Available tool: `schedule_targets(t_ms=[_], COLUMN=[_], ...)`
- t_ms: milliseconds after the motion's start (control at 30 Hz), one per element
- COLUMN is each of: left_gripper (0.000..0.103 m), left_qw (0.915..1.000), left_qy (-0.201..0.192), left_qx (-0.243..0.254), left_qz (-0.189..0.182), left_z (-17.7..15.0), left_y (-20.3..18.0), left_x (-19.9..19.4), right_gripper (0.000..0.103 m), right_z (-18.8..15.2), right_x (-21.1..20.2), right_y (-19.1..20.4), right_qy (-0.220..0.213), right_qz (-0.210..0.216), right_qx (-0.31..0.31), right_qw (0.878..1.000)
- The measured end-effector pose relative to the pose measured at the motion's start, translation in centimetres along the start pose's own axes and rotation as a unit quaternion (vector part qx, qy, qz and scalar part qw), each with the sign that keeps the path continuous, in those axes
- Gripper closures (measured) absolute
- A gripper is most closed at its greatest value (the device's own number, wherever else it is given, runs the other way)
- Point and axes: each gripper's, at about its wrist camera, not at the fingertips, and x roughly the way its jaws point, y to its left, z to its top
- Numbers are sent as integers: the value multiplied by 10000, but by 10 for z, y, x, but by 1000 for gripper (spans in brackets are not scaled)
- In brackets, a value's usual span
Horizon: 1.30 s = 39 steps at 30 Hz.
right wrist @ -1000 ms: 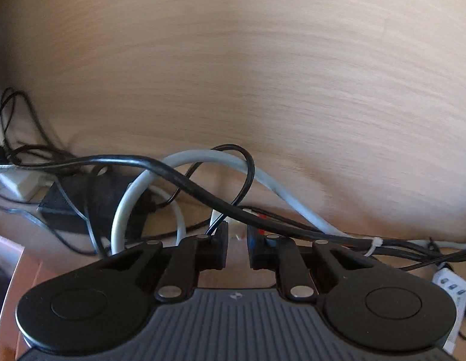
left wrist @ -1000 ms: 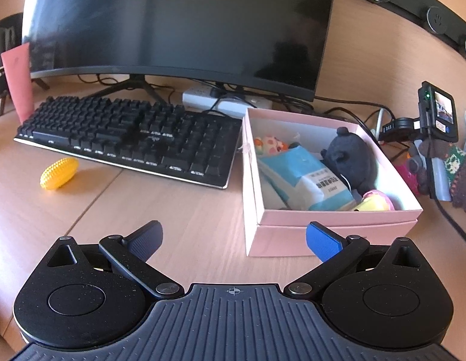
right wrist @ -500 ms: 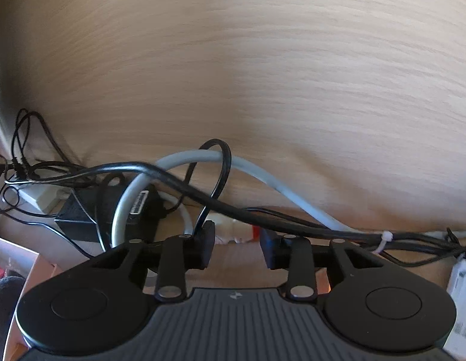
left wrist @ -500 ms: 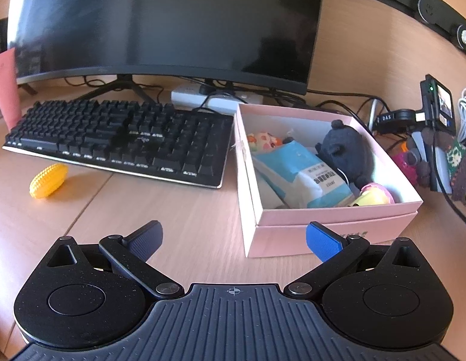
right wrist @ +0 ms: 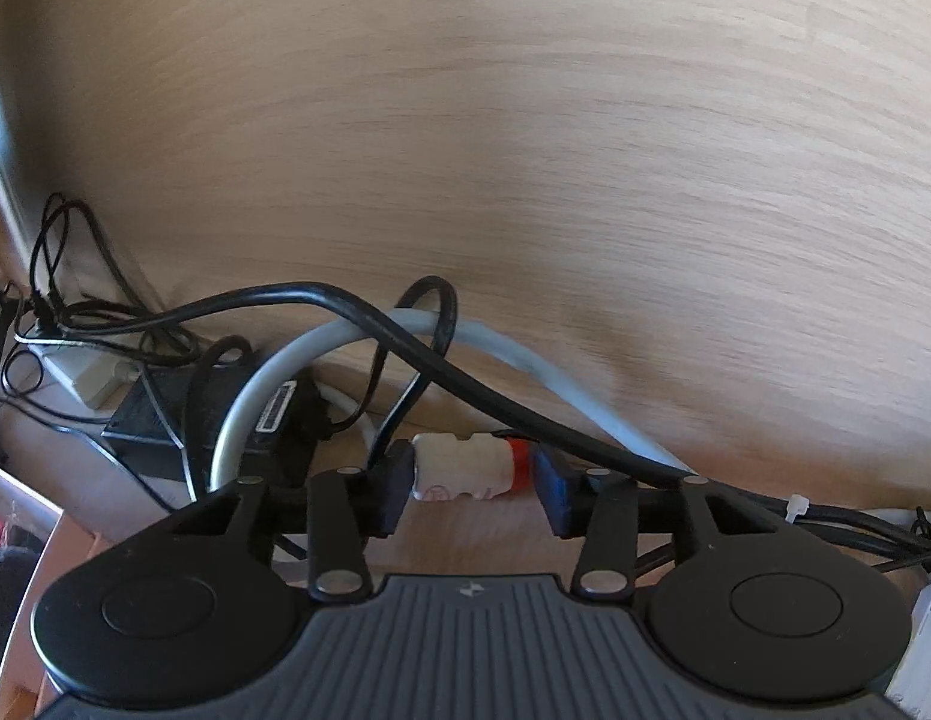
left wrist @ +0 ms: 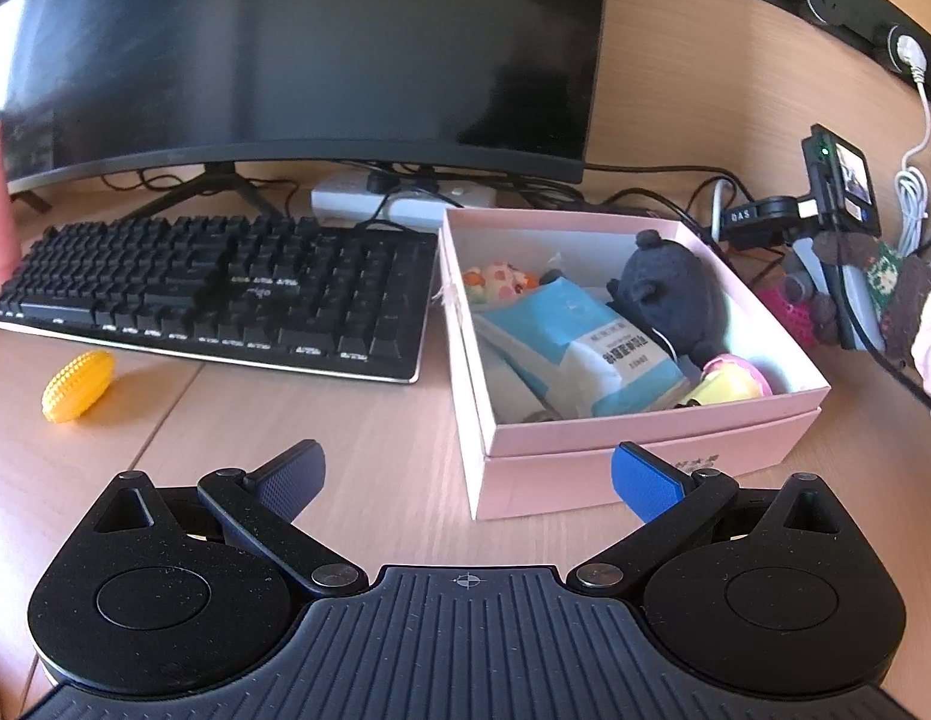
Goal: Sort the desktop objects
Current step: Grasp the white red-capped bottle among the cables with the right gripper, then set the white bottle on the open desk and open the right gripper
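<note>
Left wrist view: the left gripper (left wrist: pixel 465 474) hangs wide open over the desk (left wrist: pixel 357 438), nothing between its fingers. Just ahead on its right stands the pink box (left wrist: pixel 645 468), already holding a blue packet (left wrist: pixel 579 348), a dark plush (left wrist: pixel 675 294), a spotted toy (left wrist: pixel 501 279) and a yellow-pink toy (left wrist: pixel 735 381). A yellow corn toy (left wrist: pixel 78 385) lies loose on the desk, left of the gripper and in front of the keyboard (left wrist: pixel 225 294), well apart from the box. The monitor (left wrist: pixel 297 48) stands behind

Right wrist view: the right gripper (right wrist: pixel 474 489) points at the back of the desk by the wooden wall (right wrist: pixel 465 150), among cables (right wrist: pixel 405 348). Its jaws are opening, and a small white piece with a red end (right wrist: pixel 465 465) lies between them; the left pad seems to touch its white end while the right pad stands just beside the red end, so I judge it is not clamped. Whether it is being let go or lined up for a grasp cannot be told. A corner of the pink box shows at lower left

The step in hand looks like gathering loose items into the box. Next, the right gripper needs a centred grip on the white piece and a lift clear of the black cable lying just above it; the corn toy is left for the free left gripper
</note>
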Motion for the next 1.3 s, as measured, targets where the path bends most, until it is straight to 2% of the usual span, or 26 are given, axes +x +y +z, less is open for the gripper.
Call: schedule_targets(t_ms=[100,133,267,467,533,633,800,833,867,900,933,1033,1133,1200,1300], left_gripper=[0,0,0,0,0,0,0,0,0,0,0,0,0,0,0], left_qw=[10000,10000,9998,9982,9971,9956,9922,9912,9905,9900,9897,9902,9911,9916,9930], left_qy=[12,10,-9,126,281,485,523,543,552,548,531,474,441,433,436], left_qx=[32,48,150,414,549,632,907,978,1031,1082,1114,1112,1065,1038,948], left_qz=[-28,-52,-158,-426,-445,-498,-675,-706,-721,-726,-722,-700,-668,-636,-553], left_z=[0,1,0,-7,-14,-28,-49,-53,-57,-60,-62,-67,-69,-69,-66], left_y=[-3,-5,-19,-60,-78,-101,-135,-143,-148,-153,-158,-165,-167,-166,-159], left_x=[-1,-1,-4,-8,-7,-5,-12,-13,-13,-14,-15,-19,-23,-26,-29], right_gripper=[56,61,61,61,61,61,61,59,42,28,10,9,4,3,3], right_z=[0,-2,-13,-48,-64,-99,-151,-156,-159,-162,-163,-156,-135,-117,-95], right_x=[-2,-4,-25,-109,-143,-185,-236,-241,-250,-249,-254,-260,-243,-223,-185], right_y=[-3,-5,-14,-14,-4,19,50,54,54,62,62,56,34,13,0], right_qy=[-2,13,63,-179,-187,21,302,276,279,283,176,-190,-499,-481,-436], right_qz=[61,87,281,710,772,948,1375,1498,1608,1615,1562,1272,563,244,94], right_qx=[73,114,347,417,284,-194,-849,-869,-870,-872,-873,-928,-759,-505,-480], right_qw=[10000,9999,9990,9964,9964,9953,9864,9845,9827,9826,9837,9873,9943,9973,9979])
